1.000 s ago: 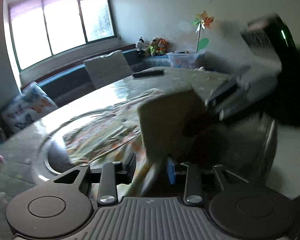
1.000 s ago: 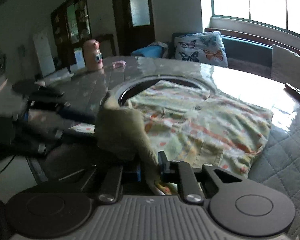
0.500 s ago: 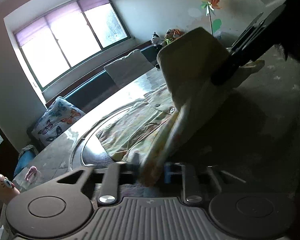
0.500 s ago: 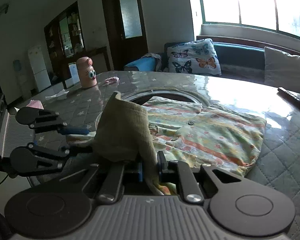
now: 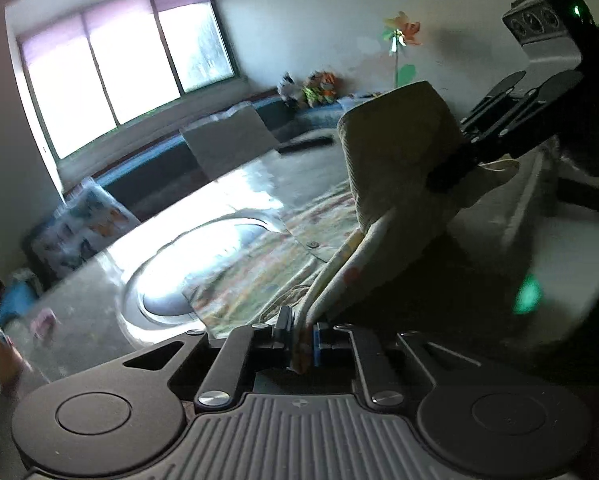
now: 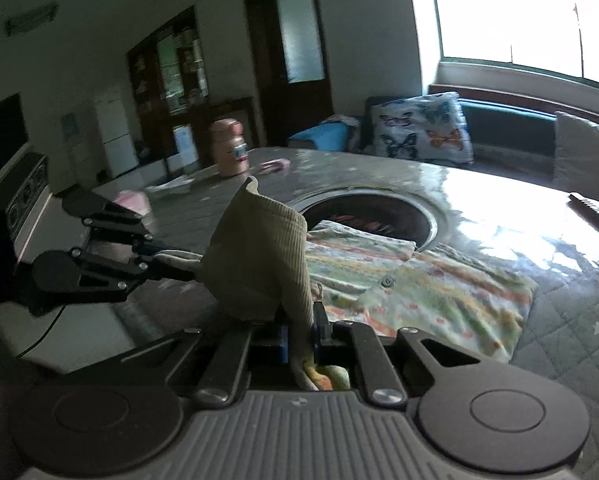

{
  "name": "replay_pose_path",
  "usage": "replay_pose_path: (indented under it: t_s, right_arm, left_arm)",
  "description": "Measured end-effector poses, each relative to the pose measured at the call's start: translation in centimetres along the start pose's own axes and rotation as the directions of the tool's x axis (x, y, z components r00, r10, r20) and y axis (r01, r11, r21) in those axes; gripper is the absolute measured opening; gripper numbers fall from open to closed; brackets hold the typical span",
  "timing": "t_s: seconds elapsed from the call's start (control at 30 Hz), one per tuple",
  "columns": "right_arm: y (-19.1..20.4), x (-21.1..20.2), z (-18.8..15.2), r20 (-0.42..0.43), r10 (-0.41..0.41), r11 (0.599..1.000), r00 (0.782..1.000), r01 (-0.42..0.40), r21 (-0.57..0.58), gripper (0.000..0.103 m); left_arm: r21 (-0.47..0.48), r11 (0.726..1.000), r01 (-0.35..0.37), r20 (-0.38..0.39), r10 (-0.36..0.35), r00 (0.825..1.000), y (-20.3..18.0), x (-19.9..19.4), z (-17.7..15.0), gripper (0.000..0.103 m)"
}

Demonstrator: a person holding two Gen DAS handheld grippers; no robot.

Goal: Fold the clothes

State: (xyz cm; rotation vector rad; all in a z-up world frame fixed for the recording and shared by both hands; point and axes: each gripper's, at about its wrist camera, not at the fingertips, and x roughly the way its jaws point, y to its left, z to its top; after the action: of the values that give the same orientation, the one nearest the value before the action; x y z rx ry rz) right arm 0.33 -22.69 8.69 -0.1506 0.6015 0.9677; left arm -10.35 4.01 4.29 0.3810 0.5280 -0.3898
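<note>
A pale patterned shirt of thin cotton with orange and green print and small buttons [image 6: 415, 288] is spread on the grey quilted table cover [image 6: 571, 320], its far edge just beside the round metal-rimmed recess in the table [image 6: 383, 206]. Its near hem, with a beige ribbed band [image 6: 267, 256], is lifted off the table and stretched between 2 grippers. The left gripper [image 5: 301, 344] is clamped on one end of the hem, its jaws having just been closing with cloth between them; the right gripper [image 6: 299, 344] is pinched shut on the other end. The fabric is judged light, soft and limp: it sags between the holds and will crease wherever it is laid. It is best taken at the hem corners, as now, so that the fold line stays straight. 1 shirt is counted, 2 buttons are made out on it, and 2 grippers.
</note>
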Motion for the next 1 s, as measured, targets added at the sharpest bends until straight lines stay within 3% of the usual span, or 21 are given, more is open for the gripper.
replay_pose_path:
  t_s: [0.17, 0.47, 0.73, 0.9, 1.0]
  right_arm:
    - [0.5, -0.8, 0.4, -0.023, 0.026, 1.000, 0.999, -0.026, 0.004, 0.009]
    - [-4.7, 2.8, 5.2, -0.013, 0.011, 0.998, 1.000, -0.010, 0.060, 0.008]
    - [-10.3, 10.3, 7.8, -0.086, -0.023, 0.996, 0.996, 0.030, 0.088, 0.008]
    - [-12.8, 15.2, 6.0, -0.133, -0.061, 0.984, 0.989, 0.082, 0.156, 0.010]
    - [-13.4, 16.6, 4.7, -0.127, -0.090, 0.975, 0.988, 0.113, 0.192, 0.018]
  left_arm:
    - [-0.042, 0.998, 0.048, -0.016, -0.049, 0.999, 0.4, -1.1, 0.6, 0.011]
    - [-0.153, 0.988, 0.029, 0.018, -0.026, 0.999, 6.5, 4.1, 4.1, 0.011]
    - [-0.258, 0.966, -0.010, -0.082, -0.011, 0.997, 12.0, 13.0, 5.1, 0.011]
    - [-0.346, 0.937, -0.049, -0.164, -0.009, 0.986, 13.6, 17.7, 3.5, 0.011]
    - [-0.382, 0.921, -0.077, -0.205, -0.003, 0.979, 13.9, 19.4, 2.4, 0.014]
